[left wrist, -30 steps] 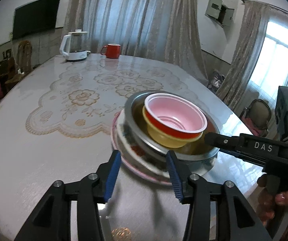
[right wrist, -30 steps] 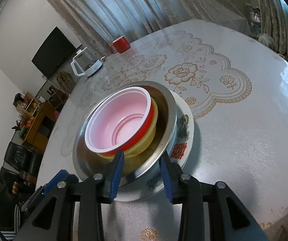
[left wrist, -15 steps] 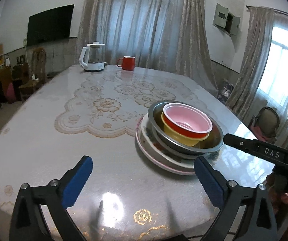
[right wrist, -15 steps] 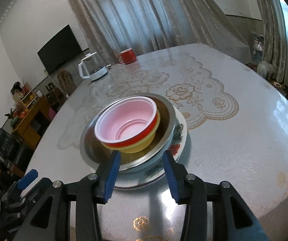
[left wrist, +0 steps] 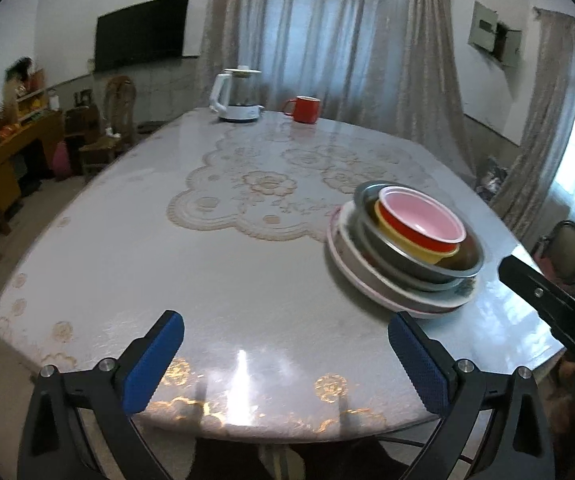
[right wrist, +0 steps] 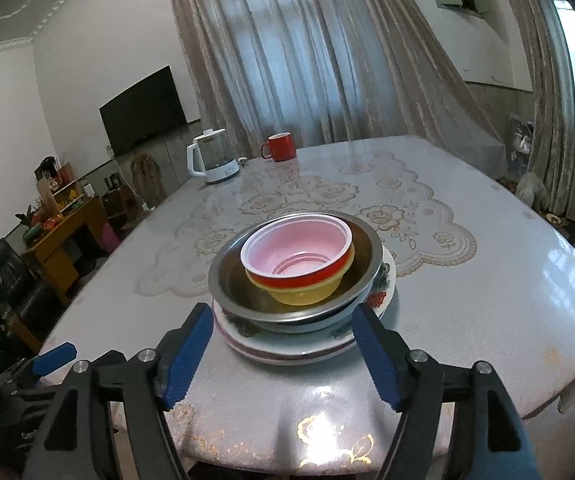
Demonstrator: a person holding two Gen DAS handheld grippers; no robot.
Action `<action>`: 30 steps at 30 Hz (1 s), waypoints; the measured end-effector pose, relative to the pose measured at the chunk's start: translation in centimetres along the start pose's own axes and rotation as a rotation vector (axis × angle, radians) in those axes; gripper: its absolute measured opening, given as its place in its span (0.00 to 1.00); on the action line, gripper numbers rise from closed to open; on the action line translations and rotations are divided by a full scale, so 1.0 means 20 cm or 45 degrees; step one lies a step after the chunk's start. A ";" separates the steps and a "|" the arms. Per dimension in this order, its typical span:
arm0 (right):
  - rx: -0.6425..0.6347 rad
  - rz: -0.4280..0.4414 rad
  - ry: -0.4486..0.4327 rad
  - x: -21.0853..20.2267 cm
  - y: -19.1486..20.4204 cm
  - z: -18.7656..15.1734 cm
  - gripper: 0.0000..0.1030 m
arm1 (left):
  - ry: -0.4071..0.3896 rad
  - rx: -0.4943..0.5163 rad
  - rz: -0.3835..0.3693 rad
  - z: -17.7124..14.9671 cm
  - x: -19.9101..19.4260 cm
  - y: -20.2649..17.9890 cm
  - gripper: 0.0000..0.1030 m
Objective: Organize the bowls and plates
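A stack stands on the table: a white patterned plate [right wrist: 311, 346] at the bottom, a steel bowl [right wrist: 231, 264] on it, a yellow bowl [right wrist: 307, 294] in that, and a red bowl with a pink inside [right wrist: 299, 250] on top. The stack also shows in the left wrist view [left wrist: 403, 252]. My right gripper [right wrist: 283, 354] is open and empty, just in front of the stack. My left gripper [left wrist: 287, 360] is wide open and empty, above the table's near edge, left of the stack.
A white kettle [right wrist: 211, 158] and a red mug [right wrist: 281, 146] stand at the far end of the glossy table [right wrist: 487, 280] with its lace-pattern cloth. Chairs, a wooden cabinet and curtains surround the table.
Both grippers opened and pulled back from the stack toward the near edge. The left gripper let go first and opened wide. The stack stays put.
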State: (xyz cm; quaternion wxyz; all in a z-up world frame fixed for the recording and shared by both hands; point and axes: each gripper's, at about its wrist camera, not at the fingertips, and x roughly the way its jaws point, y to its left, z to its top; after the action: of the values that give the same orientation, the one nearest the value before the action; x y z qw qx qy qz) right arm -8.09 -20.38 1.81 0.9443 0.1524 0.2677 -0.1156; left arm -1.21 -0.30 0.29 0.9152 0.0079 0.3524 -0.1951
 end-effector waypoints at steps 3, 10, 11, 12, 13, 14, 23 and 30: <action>0.020 0.005 0.010 0.00 0.02 -0.04 0.71 | -0.032 0.020 0.072 -0.02 -0.03 0.00 1.00; -0.030 -0.009 0.053 0.03 0.07 -0.09 0.71 | -0.058 0.032 0.139 -0.03 -0.06 0.00 1.00; -0.035 -0.010 0.055 0.02 0.08 -0.10 0.71 | -0.056 0.035 0.146 -0.03 -0.06 0.00 1.00; -0.037 -0.010 0.054 0.02 0.08 -0.10 0.71 | -0.057 0.042 0.162 -0.03 -0.06 0.00 1.00; -0.039 -0.012 0.051 0.02 0.08 -0.10 0.71 | -0.059 0.048 0.178 -0.03 -0.06 -0.01 1.00; -0.042 -0.013 0.048 0.02 0.08 -0.10 0.71 | -0.063 0.060 0.201 -0.03 -0.06 -0.01 1.00; -0.052 -0.014 0.051 0.02 0.09 -0.11 0.71 | -0.058 0.078 0.244 -0.03 -0.06 -0.02 1.00; -0.055 -0.009 0.054 0.03 0.09 -0.11 0.71 | -0.023 0.042 0.266 -0.02 -0.04 -0.01 1.00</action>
State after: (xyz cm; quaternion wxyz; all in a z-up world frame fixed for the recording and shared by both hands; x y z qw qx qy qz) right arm -8.10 -17.96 0.19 0.9411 0.1335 0.2905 -0.1099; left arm -2.11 -0.14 0.44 0.9334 0.0578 0.3384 -0.1043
